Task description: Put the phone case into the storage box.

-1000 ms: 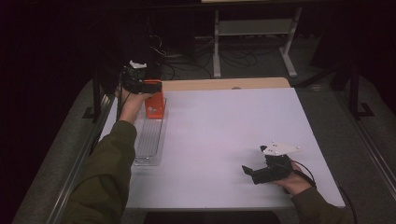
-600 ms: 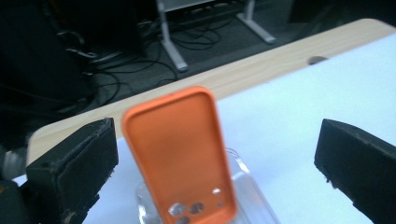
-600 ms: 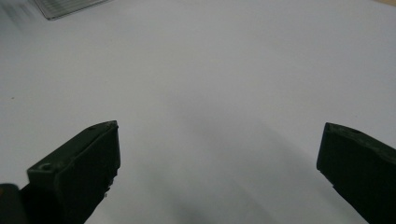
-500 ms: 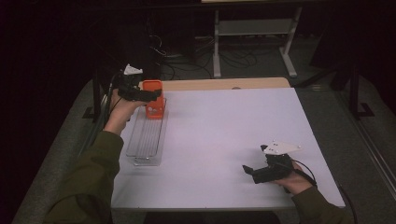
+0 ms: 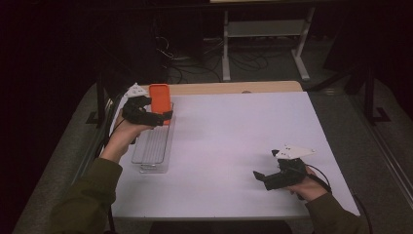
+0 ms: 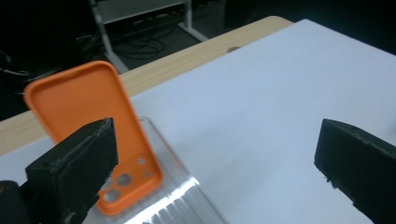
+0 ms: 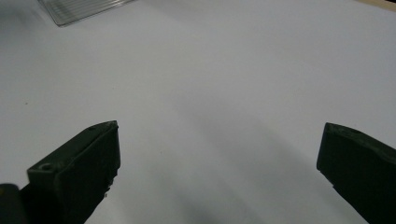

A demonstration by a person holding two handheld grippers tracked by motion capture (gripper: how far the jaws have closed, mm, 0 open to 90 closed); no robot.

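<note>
An orange phone case (image 5: 159, 103) stands upright at the far end of a clear ridged tray (image 5: 151, 146) on the left of the white table (image 5: 234, 136). My left gripper (image 5: 158, 118) is open just in front of the case, jaws pointing right. In the left gripper view the case (image 6: 93, 130) rises behind the left jaw, camera holes at the bottom, resting in the tray (image 6: 187, 200); nothing is between the jaws of that gripper (image 6: 217, 140). My right gripper (image 5: 260, 178) is open low over bare table at the front right, and its jaws (image 7: 219, 144) hold nothing.
A wooden strip (image 5: 234, 87) runs along the table's far edge. Beyond it, a metal shelf stand (image 5: 263, 29) and cables sit on a dark floor. A corner of the tray (image 7: 79, 9) shows far off in the right gripper view.
My left hand has drawn back toward the near side, off the tray's far end. The orange case now stands upright and free of the jaws. The right gripper has stayed put.
</note>
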